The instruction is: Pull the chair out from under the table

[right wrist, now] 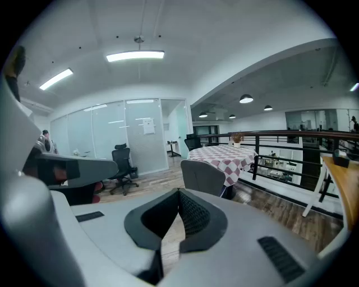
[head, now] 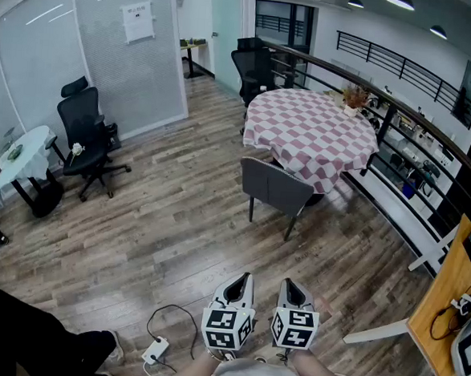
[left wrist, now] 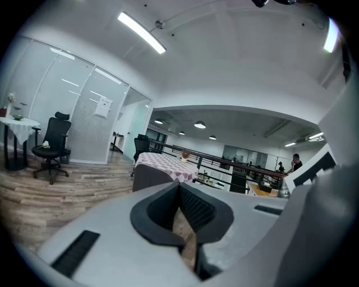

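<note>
One black swivel office chair [head: 86, 137] on castors stands far left on the wood-plank floor [head: 159, 242]. It is beside a small white round worktop [head: 20, 156] that the frame edge clips.

Your left claw [head: 243, 282], grey plastic with ribbed black pads, is pressed together at the tips and pinches nothing. Only floor shows through the wedge behind them.

Ahead, well apart from both claws, stands the grey padded chair with thin dark legs [head: 276, 186]. Its back is towards you, its seat is hidden behind the backrest, and its front is tucked against the hanging cloth.

Your right claw [head: 287, 286] is likewise pressed together and empty.

The round worktop draped in red-and-white checked cloth [head: 312, 132] hides its own base. A small plant-like thing [head: 354, 97], hard to make out, sits at its far edge. A wooden desk [head: 453, 295] is cut off at the right.
</note>
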Available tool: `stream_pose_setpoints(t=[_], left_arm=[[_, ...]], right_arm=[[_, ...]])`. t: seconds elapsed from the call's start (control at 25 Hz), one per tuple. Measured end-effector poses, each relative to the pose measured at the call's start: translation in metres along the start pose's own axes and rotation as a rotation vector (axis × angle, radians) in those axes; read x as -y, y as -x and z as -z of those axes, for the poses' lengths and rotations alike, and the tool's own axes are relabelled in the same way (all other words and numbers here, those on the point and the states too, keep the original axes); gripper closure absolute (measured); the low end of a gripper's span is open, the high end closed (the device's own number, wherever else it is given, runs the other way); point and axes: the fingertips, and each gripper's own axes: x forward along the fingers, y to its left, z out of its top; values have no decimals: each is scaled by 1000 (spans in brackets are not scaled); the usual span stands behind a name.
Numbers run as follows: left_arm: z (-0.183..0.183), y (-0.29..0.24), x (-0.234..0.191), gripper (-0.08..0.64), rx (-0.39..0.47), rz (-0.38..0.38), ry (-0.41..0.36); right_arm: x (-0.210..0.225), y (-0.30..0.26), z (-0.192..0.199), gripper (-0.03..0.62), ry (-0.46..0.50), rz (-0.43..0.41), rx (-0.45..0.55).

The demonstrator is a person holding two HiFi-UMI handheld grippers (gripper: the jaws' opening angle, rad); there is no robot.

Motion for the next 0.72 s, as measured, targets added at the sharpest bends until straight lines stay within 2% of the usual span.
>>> stream_pose_setpoints(t=[0.4,0.72], left_arm=[[5,3,-10,557,-11,0,10],[4,10,-28,557,-23,16,25]], right_arm=[[-5,1,6,575,-5,15,-9],[-9,-1,9,574,-40,78,-7]])
